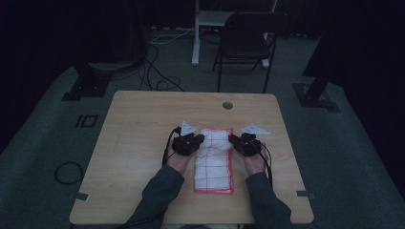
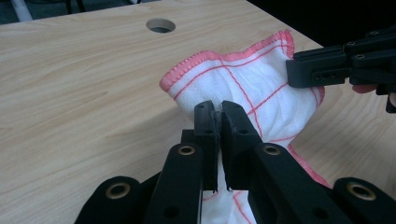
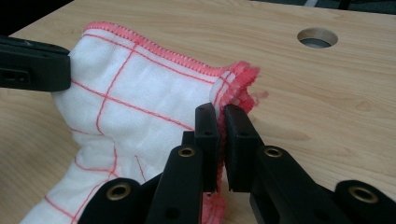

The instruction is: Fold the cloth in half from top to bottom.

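While both tools are pinching the far end of the white cloth with red grid lines and red stitched hem (image 1: 214, 160), which is lying lengthwise on the pale wooden table (image 1: 138, 143), the left gripper (image 2: 217, 114) and right gripper (image 3: 220, 119) are clamping its opposite edges, jaws nearly closed. A fold appears under way; next, both should carry that end evenly toward the near hem.
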`<move>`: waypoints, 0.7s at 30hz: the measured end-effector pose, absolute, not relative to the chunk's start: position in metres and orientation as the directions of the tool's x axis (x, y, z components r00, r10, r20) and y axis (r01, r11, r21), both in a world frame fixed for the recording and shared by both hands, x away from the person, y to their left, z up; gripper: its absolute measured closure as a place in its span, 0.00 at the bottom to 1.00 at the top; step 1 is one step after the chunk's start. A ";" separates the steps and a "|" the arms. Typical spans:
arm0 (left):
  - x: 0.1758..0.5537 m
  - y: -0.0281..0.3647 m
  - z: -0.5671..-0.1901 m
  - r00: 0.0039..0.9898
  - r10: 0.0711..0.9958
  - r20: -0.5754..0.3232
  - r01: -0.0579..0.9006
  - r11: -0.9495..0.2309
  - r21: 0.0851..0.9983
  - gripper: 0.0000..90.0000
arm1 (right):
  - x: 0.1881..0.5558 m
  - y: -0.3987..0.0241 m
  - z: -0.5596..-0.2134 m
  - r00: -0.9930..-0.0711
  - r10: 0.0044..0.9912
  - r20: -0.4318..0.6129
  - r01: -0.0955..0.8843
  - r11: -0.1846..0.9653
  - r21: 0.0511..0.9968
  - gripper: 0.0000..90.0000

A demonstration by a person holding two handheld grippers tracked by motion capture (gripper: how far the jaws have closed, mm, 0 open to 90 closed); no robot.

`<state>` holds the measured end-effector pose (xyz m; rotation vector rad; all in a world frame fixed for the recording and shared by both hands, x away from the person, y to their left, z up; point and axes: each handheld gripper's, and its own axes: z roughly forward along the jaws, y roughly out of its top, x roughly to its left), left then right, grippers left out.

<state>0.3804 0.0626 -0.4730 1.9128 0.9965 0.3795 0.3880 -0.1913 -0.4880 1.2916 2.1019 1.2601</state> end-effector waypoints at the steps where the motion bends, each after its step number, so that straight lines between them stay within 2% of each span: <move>1: 0.379 0.063 -0.473 0.626 0.768 -0.134 0.487 -0.252 0.836 0.96 | 0.387 -0.191 -0.488 -0.514 0.847 0.133 0.516 0.182 0.837 0.95; 21: 0.351 0.074 -0.480 0.633 0.757 -0.165 0.502 -0.239 0.831 0.95 | 0.362 -0.187 -0.489 -0.553 0.824 0.123 0.509 0.217 0.833 0.95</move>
